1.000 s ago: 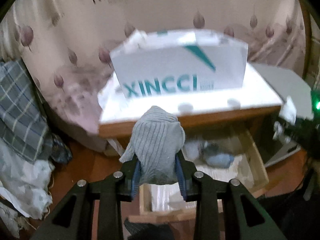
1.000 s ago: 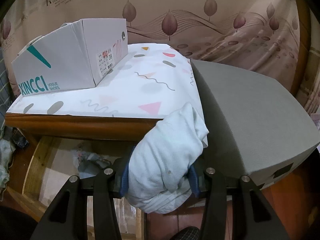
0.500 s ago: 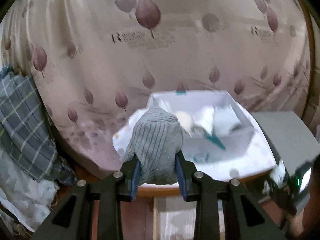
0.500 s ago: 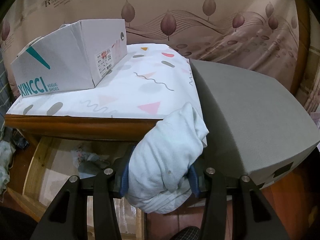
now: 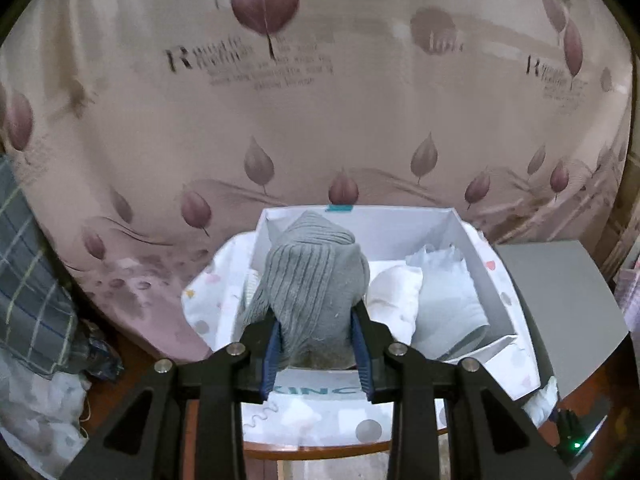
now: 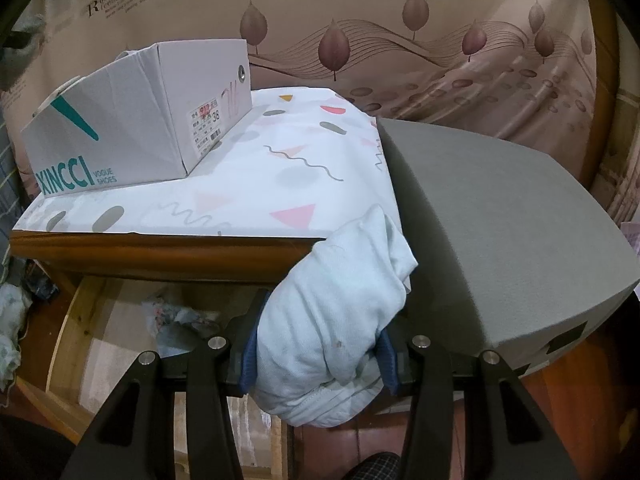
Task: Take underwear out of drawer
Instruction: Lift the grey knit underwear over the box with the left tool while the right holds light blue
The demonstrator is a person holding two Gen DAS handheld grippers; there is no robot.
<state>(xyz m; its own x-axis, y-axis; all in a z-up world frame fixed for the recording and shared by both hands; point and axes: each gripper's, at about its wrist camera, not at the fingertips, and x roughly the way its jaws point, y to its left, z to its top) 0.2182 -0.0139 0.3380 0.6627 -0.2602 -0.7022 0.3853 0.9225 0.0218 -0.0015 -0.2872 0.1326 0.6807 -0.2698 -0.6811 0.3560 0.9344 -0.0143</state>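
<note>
Left wrist view: the left gripper (image 5: pixel 316 344) is clamped on a grey ribbed knit bundle (image 5: pixel 312 280), held above the open white cardboard shoebox (image 5: pixel 486 280) with folded pale garments (image 5: pixel 444 296) inside. Right wrist view: the right gripper (image 6: pixel 316 356) pinches a rolled pale blue cotton garment (image 6: pixel 336 320) beside the open wooden drawer (image 6: pixel 72 320).

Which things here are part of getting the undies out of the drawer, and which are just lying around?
Part of the job:
- grey ribbed garment, held in the left hand-held gripper
- pale blue garment, held in the right hand-held gripper
- open drawer
- shoe box with folded pieces inside

Just lying about:
- grey case
- patterned cloth
- leaf-print curtain
- plaid fabric
</note>
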